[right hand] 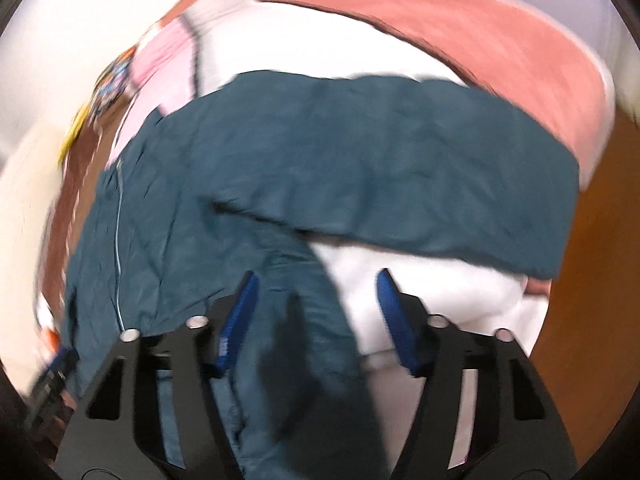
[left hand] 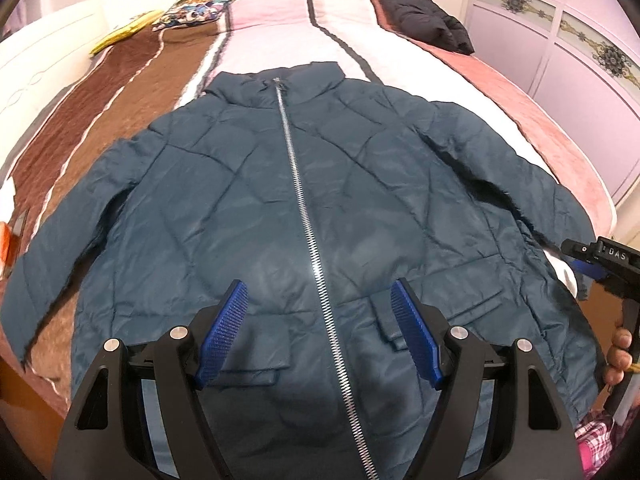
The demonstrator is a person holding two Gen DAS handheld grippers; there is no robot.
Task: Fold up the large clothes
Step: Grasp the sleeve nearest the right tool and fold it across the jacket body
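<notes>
Left wrist view: teal jacket (left hand: 304, 216) flat on bed (left hand: 520, 120); both grippers' fingers (left hand: 224, 332) apart, empty.

one teal jacket (left hand: 320, 208), one black garment (left hand: 424, 16), one patterned pillow (left hand: 200, 6), two hand-held grippers.

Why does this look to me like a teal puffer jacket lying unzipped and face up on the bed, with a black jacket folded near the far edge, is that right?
Not unzipped: the left wrist view shows the teal puffer jacket with its silver zipper closed up to the collar. It does lie face up on the bed, black jacket beyond.
</notes>
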